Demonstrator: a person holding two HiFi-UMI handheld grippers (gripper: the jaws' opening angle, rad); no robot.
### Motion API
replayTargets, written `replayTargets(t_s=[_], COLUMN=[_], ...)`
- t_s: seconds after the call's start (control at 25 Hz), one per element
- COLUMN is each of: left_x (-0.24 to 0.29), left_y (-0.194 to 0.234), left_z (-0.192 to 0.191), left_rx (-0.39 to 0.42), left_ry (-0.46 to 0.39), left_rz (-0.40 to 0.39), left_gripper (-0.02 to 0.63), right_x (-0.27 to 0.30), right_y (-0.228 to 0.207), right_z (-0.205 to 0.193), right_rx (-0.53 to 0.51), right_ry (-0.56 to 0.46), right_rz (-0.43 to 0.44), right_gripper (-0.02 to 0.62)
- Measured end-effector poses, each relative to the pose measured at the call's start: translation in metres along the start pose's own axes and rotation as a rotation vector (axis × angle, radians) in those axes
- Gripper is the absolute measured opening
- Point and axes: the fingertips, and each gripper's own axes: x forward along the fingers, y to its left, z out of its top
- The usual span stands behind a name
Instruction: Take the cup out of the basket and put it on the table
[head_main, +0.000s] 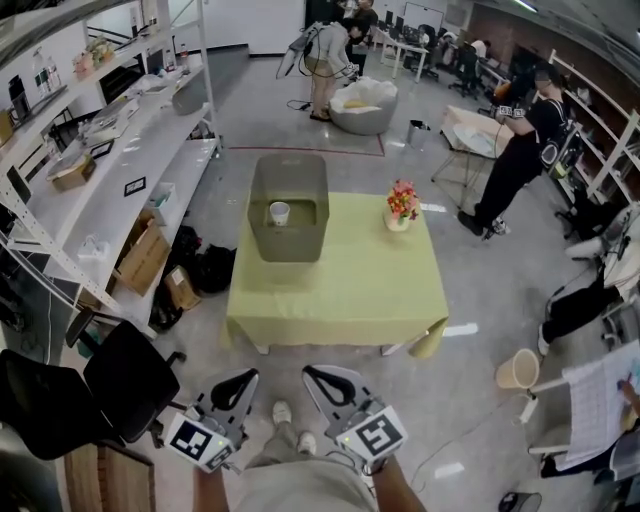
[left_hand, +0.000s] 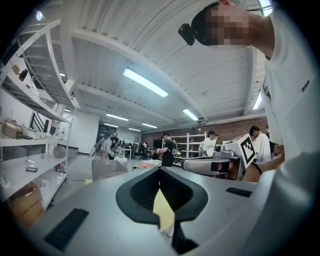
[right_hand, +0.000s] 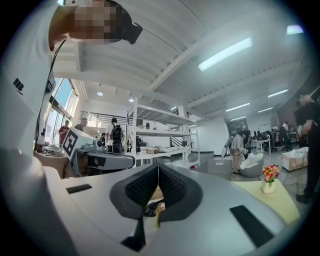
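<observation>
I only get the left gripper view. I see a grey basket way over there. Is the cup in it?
Observer: Yes. The head view looks down into the basket, and a white cup stands upright inside.
Operator: Am I close enough to grab it?
Observer: Not yet. In the head view, the left gripper and right gripper are over the floor, short of the near edge of the table.
Operator: Is my other gripper open?
Observer: No. The right gripper view shows its jaws together with nothing between them.
</observation>
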Motion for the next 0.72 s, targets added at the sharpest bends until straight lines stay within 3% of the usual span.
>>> replayTargets(t_s=[0.72], left_x=[0.062], left_y=[0.107], left_z=[-0.007], left_rx=[-0.021], left_ry=[0.006], left_rz=[-0.059], left_gripper=[0.009], right_x=[0.099], right_y=[-0.060], right_z=[-0.010], right_rx=[-0.006], right_ry=[0.016], right_rz=[-0.058], right_gripper=[0.009])
